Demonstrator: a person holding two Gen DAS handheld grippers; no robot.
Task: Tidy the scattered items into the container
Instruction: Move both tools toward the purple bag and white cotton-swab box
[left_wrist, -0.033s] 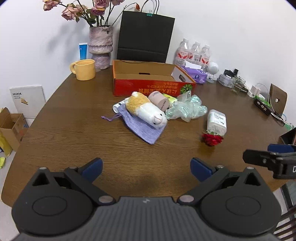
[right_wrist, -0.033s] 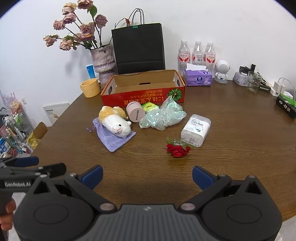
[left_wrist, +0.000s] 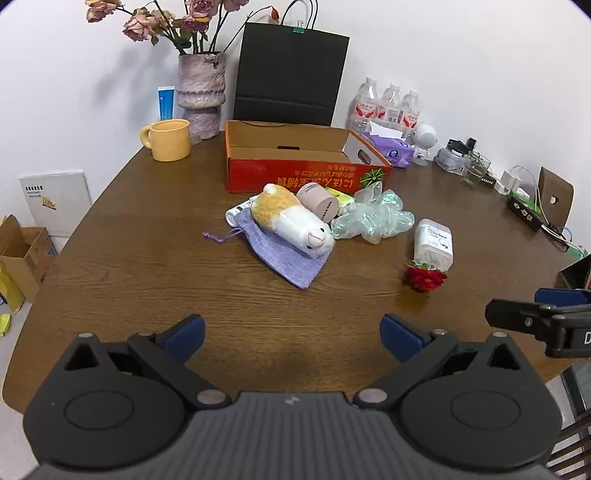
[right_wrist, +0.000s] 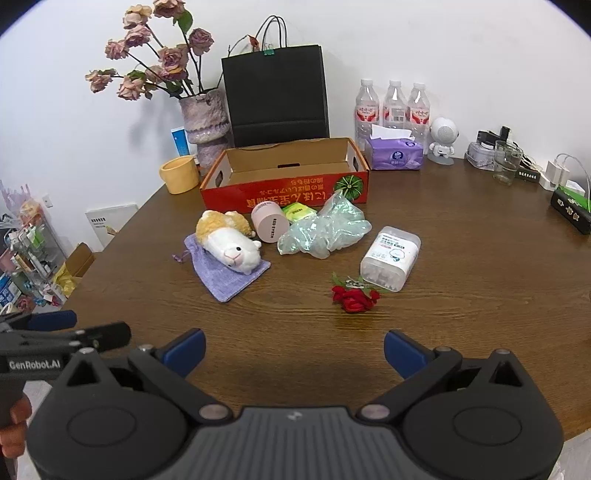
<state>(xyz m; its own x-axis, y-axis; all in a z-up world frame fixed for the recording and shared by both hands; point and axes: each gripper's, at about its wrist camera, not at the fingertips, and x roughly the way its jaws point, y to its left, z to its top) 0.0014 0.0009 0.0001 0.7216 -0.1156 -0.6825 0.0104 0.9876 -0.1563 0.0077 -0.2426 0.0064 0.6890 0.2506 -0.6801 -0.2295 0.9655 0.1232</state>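
The box (right_wrist: 284, 192), red outside and bare cardboard inside, stands open at the far middle of the desk (right_wrist: 461, 295). All the scattered items lie in front of it, outside it. A pink tube (right_wrist: 269, 222) lies on its side just before the box's front wall, with a green packet (right_wrist: 298, 212) beside it, also close to the box. A crumpled plastic bag (right_wrist: 325, 232) lies in front of the box's right end. A plush (right_wrist: 229, 243) rests on a purple pouch (right_wrist: 229, 275) in front of the box's left end; in the left wrist view a white tube (left_wrist: 238, 212) peeks out behind the plush. A clear swab case (right_wrist: 389, 257) lies well in front of the box, past its right end, and a red rose (right_wrist: 354, 298) lies just beside the case, on the side away from the box.

Behind the box stand a black bag (right_wrist: 275, 96) and a vase (right_wrist: 205, 118) of flowers; a yellow mug (right_wrist: 179, 174) is left of the box, a tissue pack (right_wrist: 395, 155) right of it.

The left tool (left_wrist: 291, 330) hovers over the near desk, well apart from the box, its jaws wide apart and holding nothing. The right tool (right_wrist: 293, 345) does likewise, jaws wide apart and empty.
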